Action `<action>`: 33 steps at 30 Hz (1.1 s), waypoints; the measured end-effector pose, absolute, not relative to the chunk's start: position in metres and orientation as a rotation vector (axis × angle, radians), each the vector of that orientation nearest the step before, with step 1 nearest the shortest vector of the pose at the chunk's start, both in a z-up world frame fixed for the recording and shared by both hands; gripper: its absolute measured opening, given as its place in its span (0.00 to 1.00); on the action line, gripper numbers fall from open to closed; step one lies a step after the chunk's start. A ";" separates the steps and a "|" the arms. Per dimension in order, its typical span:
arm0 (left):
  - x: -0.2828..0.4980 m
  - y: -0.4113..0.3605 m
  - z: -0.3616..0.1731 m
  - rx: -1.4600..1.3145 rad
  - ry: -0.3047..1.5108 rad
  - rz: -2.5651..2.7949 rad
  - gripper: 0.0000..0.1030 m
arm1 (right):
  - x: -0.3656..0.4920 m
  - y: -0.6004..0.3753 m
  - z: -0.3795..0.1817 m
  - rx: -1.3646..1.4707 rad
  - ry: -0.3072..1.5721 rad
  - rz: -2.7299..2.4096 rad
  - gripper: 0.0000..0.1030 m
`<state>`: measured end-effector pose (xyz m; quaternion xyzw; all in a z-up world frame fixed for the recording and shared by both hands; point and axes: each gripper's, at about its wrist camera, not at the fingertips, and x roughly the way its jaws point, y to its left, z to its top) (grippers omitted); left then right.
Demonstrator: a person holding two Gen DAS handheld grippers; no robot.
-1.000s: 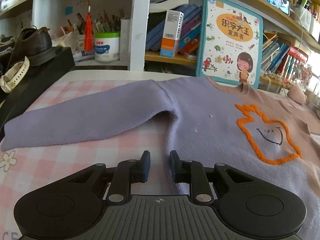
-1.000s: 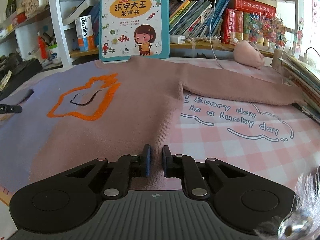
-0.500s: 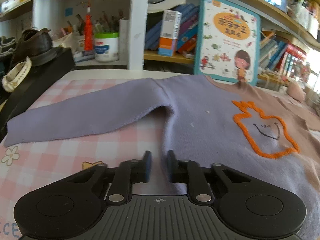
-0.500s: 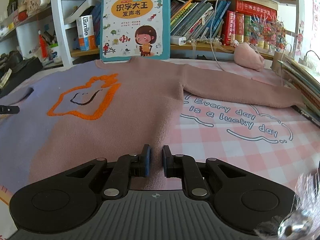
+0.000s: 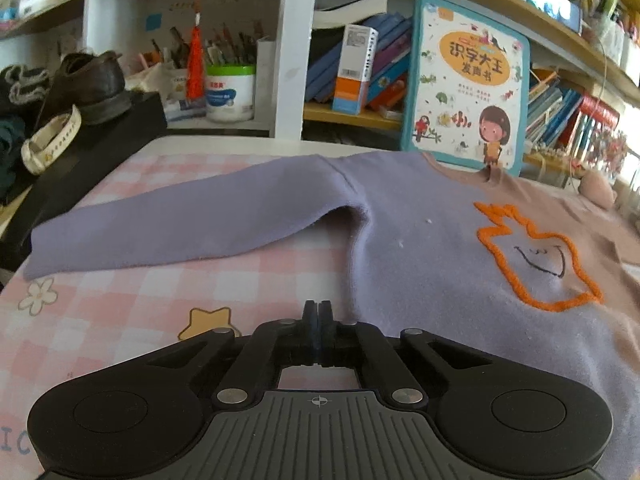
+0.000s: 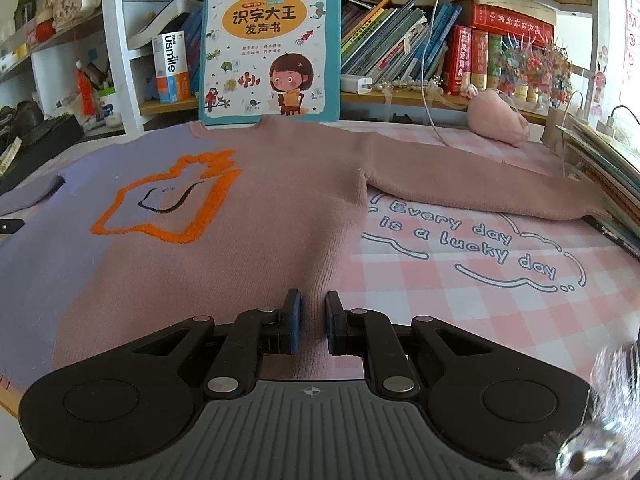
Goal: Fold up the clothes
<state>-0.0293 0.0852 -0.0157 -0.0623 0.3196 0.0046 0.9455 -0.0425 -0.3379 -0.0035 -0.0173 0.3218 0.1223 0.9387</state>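
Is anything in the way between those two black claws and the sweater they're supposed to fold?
Nothing visible is. The left gripper is shut just beside the sweater, over the checked cloth. The right gripper is open right over the sweater's pink edge, with no object between.

sweater [image 6: 248, 232] flat on tablecloth [image 6: 460, 292] | book [image 6: 272, 44] upright behind collar

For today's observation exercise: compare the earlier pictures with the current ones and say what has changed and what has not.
The left gripper has shut; its jaws were apart a second ago and now meet beside the sweater's purple side edge, over the tablecloth; whether they pinch fabric is unclear. The right gripper stays open at the pink hem. The sweater still lies flat, sleeves spread.
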 end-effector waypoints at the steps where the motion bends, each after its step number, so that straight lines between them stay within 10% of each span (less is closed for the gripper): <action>1: -0.030 0.087 -0.016 -0.134 0.652 0.004 0.00 | -0.042 -0.337 -0.003 -0.039 0.658 0.250 0.11; 7: -0.032 0.090 -0.015 -0.173 0.618 -0.010 0.05 | -0.043 -0.335 -0.002 -0.061 0.660 0.235 0.20; 13: -0.034 0.086 -0.007 -0.187 0.569 -0.043 0.20 | -0.047 -0.328 0.006 -0.066 0.592 0.230 0.52; 18: -0.040 0.078 -0.003 -0.143 0.539 -0.021 0.70 | -0.043 -0.318 0.011 -0.040 0.524 0.249 0.67; 21: -0.044 0.079 -0.003 -0.133 0.540 0.000 0.79 | -0.037 -0.307 0.012 -0.034 0.521 0.306 0.68; 33: -0.060 0.085 -0.001 -0.100 0.548 0.097 0.86 | -0.021 -0.235 0.014 -0.190 0.480 0.579 0.77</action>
